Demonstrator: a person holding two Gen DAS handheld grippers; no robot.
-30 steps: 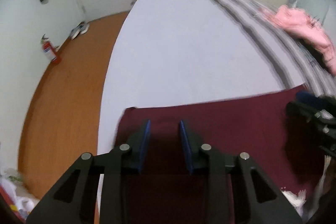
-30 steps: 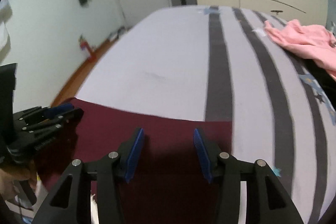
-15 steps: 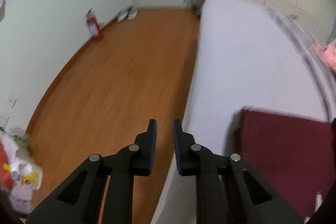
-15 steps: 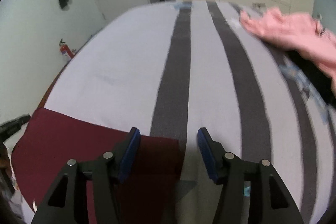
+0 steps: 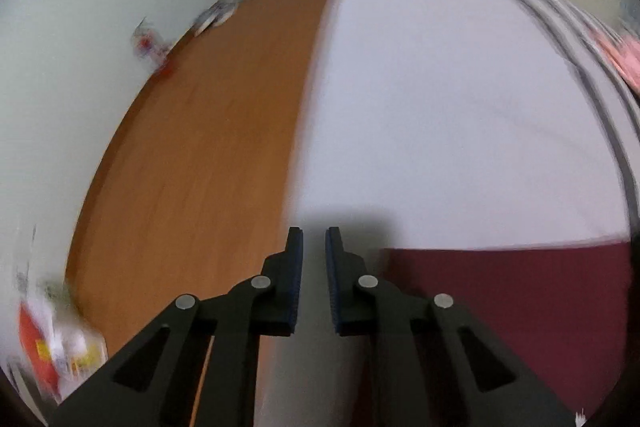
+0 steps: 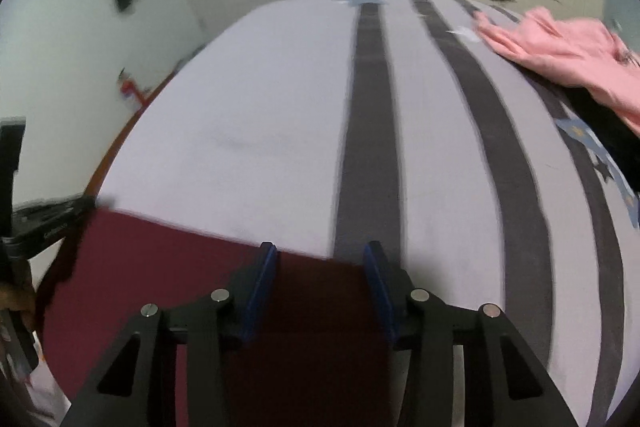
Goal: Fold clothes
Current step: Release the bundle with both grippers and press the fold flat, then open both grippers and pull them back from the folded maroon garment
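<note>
To start this fold cleanly, each gripper should take a far corner of the dark maroon cloth garment (image 6: 168,275) and lift both evenly. The left gripper (image 5: 314,247), jaws having just closed to a narrow slit with nothing between them, sits just left of the garment's corner over the pale striped bed sheet (image 5: 440,107). The right gripper (image 6: 320,259), parted and narrowing, straddles the far edge without pinching it. The garment lies flat and smooth.
</note>
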